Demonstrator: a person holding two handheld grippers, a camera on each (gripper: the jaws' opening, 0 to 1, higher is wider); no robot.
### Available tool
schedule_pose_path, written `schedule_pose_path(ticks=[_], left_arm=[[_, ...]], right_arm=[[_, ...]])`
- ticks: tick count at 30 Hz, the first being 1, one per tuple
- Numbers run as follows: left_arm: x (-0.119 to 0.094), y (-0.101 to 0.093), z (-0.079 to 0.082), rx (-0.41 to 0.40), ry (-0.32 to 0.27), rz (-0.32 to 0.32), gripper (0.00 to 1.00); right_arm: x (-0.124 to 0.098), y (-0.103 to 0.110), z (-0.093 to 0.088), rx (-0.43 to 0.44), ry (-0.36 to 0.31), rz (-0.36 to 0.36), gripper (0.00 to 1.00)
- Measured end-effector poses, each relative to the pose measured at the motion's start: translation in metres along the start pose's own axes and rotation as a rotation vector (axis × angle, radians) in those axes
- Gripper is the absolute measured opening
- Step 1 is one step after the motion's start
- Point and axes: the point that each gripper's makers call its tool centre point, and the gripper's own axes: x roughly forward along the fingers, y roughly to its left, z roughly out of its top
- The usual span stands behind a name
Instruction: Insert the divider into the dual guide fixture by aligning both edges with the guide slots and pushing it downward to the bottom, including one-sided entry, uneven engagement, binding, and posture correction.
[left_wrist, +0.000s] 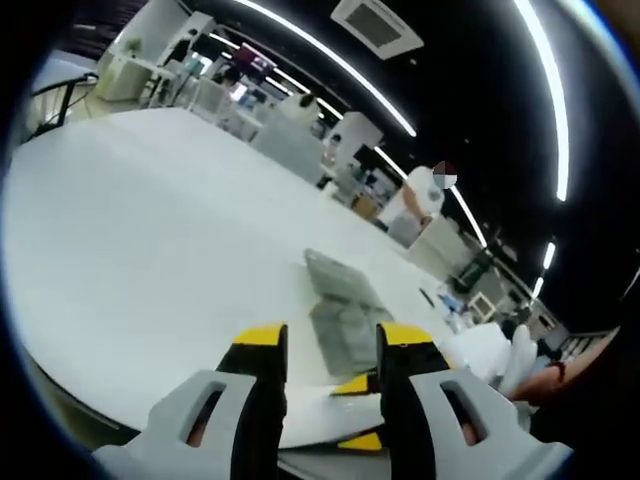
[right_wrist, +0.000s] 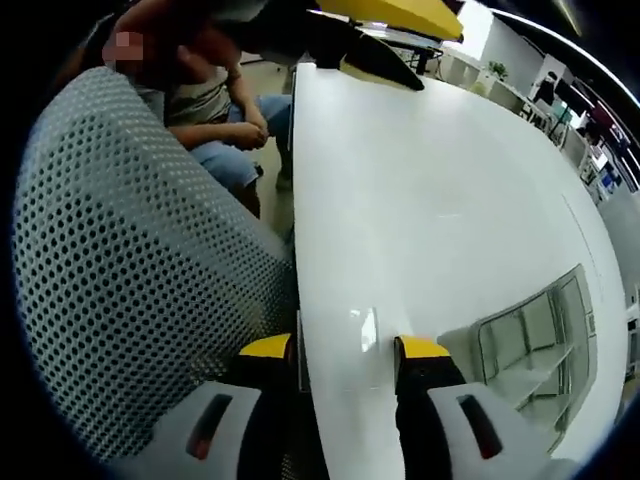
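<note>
Two yellow-tipped jaws of the left gripper (left_wrist: 332, 345) rising from 6 o'clock in the left gripper view, set apart with nothing between them, so open and holding nothing. Clear plastic fixture (left_wrist: 343, 305) sitting on the white table (left_wrist: 150, 230) just past the jaw tips, toward 12 o'clock from them, a bit right of centre, apart from the jaws. Looks like a see-through ribbed tray with slots; can't pick out a separate divider in that clear plastic, too blurry. More yellow and black gripper parts poking in low between the jaws at about 6 o'clock, can't tell exactly what. Over in the right gripper view, right gripper (right_wrist: 342, 350) also coming up from 6 o'clock, jaws spread with only a thin pale sliver showing between them at the table edge, not clamped on anything clear. Same clear fixture (right_wrist: 535, 340) off at 3 to 4 o'clock from those jaws, near but not touching, lying on the table. Grey mesh chair back (right_wrist: 130, 260) filling 9 o'clock, seated person (right_wrist: 215, 105) at 11 o'clock. No readable writing or labels anywhere, all too small or smeared.
</note>
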Motion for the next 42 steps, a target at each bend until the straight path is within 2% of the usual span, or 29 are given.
schedule_pose_path(ticks=[3, 8, 16, 23, 26, 34, 42], left_arm=[[-0.001, 0.001, 0.001, -0.003, -0.003, 0.003, 0.33], [0.0, 0.001, 0.003, -0.011, -0.013, -0.001, 0.33], [0.001, 0.0, 0.001, -0.004, -0.005, -0.004, 0.33], [0.001, -0.003, -0.002, 0.0, 0.003, -0.008, 0.33], [0.001, -0.004, -0.002, 0.001, 0.003, -0.009, 0.33], [0.001, -0.007, -0.005, 0.008, 0.016, -0.01, 0.33], [0.006, -0.006, -0.02, 0.006, 0.071, -0.015, 0.33]], right_arm=[[0.0, -0.001, -0.001, -0.039, 0.016, -0.01, 0.36], [0.002, -0.005, -0.004, -0.178, 0.061, -0.059, 0.34], [0.0, 0.001, -0.003, -0.191, 0.046, -0.052, 0.29], [-0.003, -0.001, -0.005, -0.146, 0.039, -0.046, 0.27], [-0.005, -0.002, -0.006, -0.099, 0.025, -0.041, 0.27], [-0.009, -0.002, -0.003, -0.043, -0.016, -0.043, 0.27], [-0.017, -0.013, 0.008, 0.029, -0.083, -0.071, 0.27]])
